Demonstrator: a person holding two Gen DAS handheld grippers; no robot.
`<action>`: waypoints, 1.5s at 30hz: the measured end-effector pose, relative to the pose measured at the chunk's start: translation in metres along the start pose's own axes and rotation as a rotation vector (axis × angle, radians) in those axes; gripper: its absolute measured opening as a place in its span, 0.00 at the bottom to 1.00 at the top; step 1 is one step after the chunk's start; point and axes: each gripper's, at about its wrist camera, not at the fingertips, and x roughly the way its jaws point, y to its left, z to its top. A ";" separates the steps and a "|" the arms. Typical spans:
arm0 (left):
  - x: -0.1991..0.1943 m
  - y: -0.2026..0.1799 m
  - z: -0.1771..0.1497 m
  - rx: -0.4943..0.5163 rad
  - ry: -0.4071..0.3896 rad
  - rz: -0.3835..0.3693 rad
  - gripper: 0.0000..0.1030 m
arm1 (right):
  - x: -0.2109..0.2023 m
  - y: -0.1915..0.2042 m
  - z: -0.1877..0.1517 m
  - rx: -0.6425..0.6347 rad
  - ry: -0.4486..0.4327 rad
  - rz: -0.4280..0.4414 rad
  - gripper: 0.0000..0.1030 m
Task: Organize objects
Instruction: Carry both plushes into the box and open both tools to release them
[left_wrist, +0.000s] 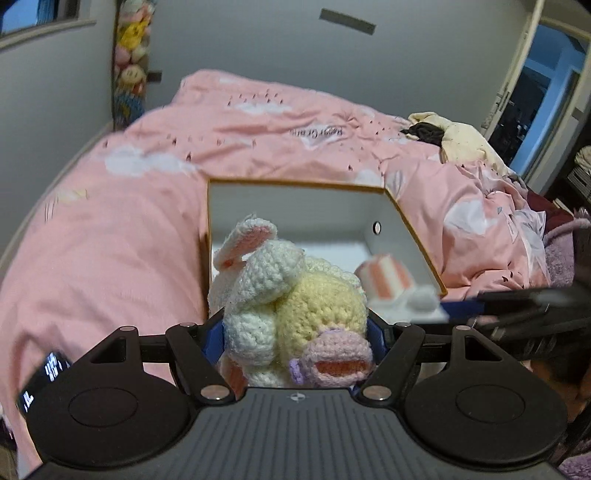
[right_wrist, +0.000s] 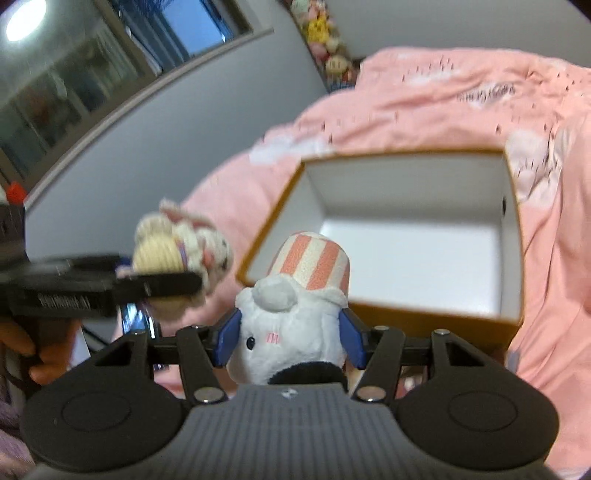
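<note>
Left gripper (left_wrist: 295, 332) clamps the crocheted bunny (left_wrist: 291, 295), ears aimed toward the open box (right_wrist: 511, 206). Right gripper (right_wrist: 291, 332) clamps the white plush (right_wrist: 291, 317), striped hat forward, long axis along the fingers.

crocheted yarn bunny (left_wrist: 291, 295), fluffy plush toy (right_wrist: 295, 314), smooth cardboard box (right_wrist: 406, 251).

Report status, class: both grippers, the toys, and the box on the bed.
Left gripper shut on crocheted bunny. Right gripper shut on white plush. Open box ahead, nothing inside, nothing blocking.
</note>
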 end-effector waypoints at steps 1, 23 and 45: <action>0.000 -0.001 0.002 0.014 -0.009 -0.004 0.81 | 0.001 0.000 0.006 0.009 -0.015 -0.001 0.58; 0.144 -0.035 0.024 0.586 0.142 0.066 0.81 | 0.117 -0.090 0.064 0.188 0.123 -0.056 0.58; 0.172 0.019 0.034 0.412 0.360 -0.059 0.85 | 0.174 -0.108 0.044 0.240 0.284 -0.041 0.57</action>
